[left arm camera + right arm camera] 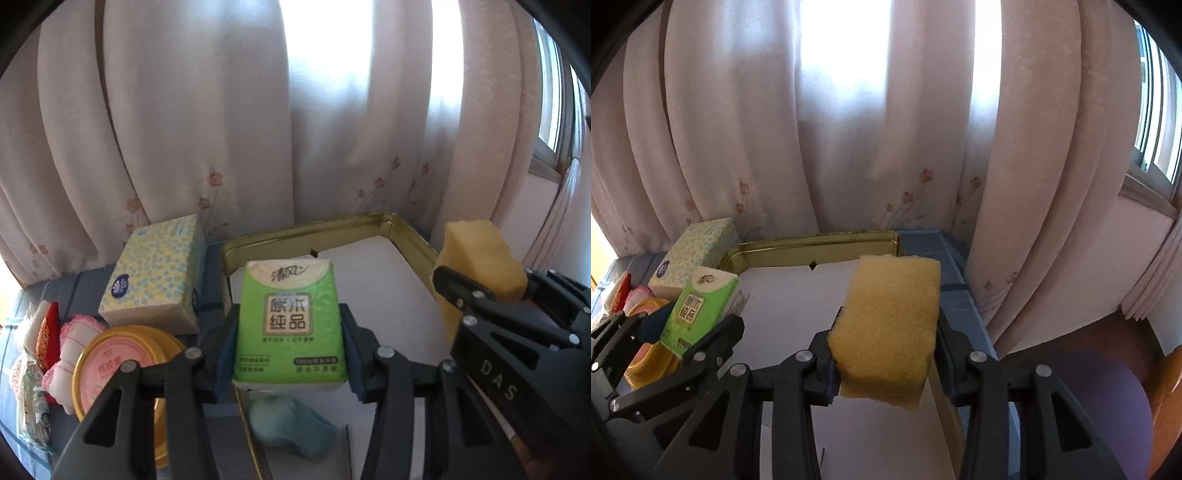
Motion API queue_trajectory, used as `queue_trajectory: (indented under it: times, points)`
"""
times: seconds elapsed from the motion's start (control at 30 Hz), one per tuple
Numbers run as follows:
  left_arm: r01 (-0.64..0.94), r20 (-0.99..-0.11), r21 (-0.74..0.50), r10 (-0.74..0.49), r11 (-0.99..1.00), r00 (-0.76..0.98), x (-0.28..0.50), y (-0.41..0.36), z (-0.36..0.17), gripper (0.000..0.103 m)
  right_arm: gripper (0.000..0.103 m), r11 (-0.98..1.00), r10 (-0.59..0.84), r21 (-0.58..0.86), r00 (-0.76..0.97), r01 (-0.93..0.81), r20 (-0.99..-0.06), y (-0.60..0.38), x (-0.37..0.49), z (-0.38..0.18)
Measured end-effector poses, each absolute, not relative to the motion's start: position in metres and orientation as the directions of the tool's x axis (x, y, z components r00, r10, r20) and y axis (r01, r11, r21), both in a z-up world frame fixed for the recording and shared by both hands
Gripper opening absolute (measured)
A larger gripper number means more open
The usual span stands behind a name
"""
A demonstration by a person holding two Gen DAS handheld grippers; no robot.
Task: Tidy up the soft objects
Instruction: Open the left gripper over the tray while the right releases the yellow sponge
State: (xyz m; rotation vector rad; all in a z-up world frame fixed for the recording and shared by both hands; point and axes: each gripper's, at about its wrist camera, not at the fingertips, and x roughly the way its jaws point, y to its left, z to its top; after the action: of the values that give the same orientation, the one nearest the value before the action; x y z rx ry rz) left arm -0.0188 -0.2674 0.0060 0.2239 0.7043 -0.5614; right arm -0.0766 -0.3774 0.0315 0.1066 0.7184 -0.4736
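Note:
My left gripper (290,354) is shut on a green tissue pack (290,321) and holds it above the near left part of a gold-rimmed tray (410,236) with a white floor. My right gripper (886,354) is shut on a yellow sponge (890,317) and holds it above the tray's right side (812,240). The right gripper and its sponge (480,266) also show at the right of the left wrist view. The left gripper with the green pack (698,310) shows at the left of the right wrist view. A teal soft object (291,424) lies in the tray under the green pack.
A yellow floral tissue box (155,273) stands left of the tray on the blue table (945,273). A round gold-rimmed pink lid (118,369), pink-white soft items (77,332) and packets lie at far left. Curtains (221,129) hang behind. A purple seat (1108,398) is at lower right.

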Motion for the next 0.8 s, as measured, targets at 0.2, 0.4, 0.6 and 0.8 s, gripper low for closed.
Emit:
queue_trajectory:
  times: [0.2,0.4,0.6,0.8]
  points:
    - [0.489,-0.619,0.086,-0.338,0.868,0.709,-0.025,-0.261,0.014,0.087,0.055,0.887,-0.36,-0.031,0.65,0.46,-0.669,-0.382,-0.08,0.03]
    - [0.479,-0.6,-0.022,-0.395,0.878,0.696,-0.02,-0.233,0.029,0.103,0.078,0.866,-0.353,0.082,0.72,0.493,-0.597,-0.387,-0.106,0.04]
    - [0.471,-0.556,0.026,-0.379,0.882,0.74,-0.029,-0.214,0.032,0.103,0.078,0.863,-0.349,0.161,0.796,0.479,-0.495,-0.366,-0.123,0.052]
    - [0.409,-0.498,0.108,-0.307,0.906,0.811,-0.031,-0.182,0.024,0.103,0.078,0.861,-0.358,0.217,0.852,0.46,-0.382,-0.329,-0.134,0.056]
